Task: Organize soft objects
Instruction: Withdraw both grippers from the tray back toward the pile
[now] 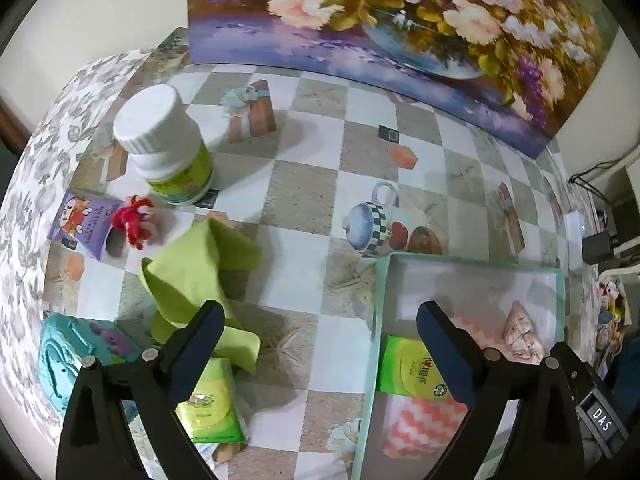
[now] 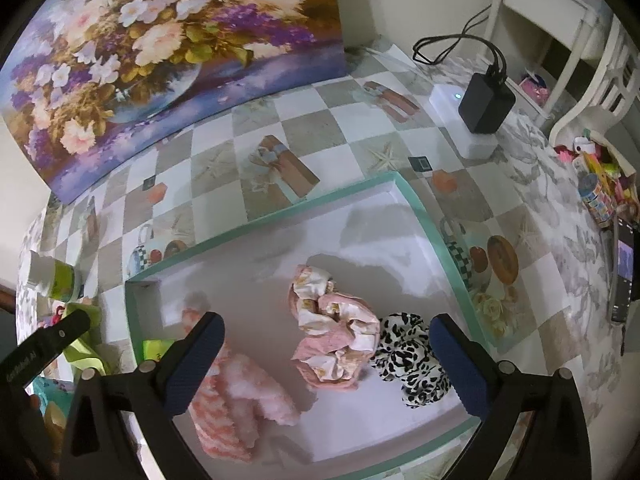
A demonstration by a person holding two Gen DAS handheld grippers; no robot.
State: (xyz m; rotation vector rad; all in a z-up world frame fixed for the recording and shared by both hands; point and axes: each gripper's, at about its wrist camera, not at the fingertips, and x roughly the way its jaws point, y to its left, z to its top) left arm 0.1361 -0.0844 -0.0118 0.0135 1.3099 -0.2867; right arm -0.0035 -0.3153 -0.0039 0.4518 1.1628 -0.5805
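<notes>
A white tray with a teal rim (image 2: 280,211) holds a pink floral scrunchie (image 2: 332,332), a black-and-white spotted scrunchie (image 2: 412,360), a fluffy pink-and-white cloth (image 2: 232,400) and a green tissue pack (image 1: 412,368). My right gripper (image 2: 328,360) hangs open over the tray. The floral scrunchie lies between its fingers, clear of both pads. My left gripper (image 1: 320,344) is open over bare tablecloth beside the tray's left rim (image 1: 376,320), holding nothing. A crumpled green cloth (image 1: 196,272) and a second green tissue pack (image 1: 208,404) lie on the table by its left finger.
A white-capped bottle (image 1: 164,144), a red fuzzy trinket (image 1: 132,220), a purple packet (image 1: 84,220) and a teal item (image 1: 68,360) sit at the table's left. A flower painting (image 1: 400,20) leans at the back. A black charger (image 2: 486,100) on a white box stands far right.
</notes>
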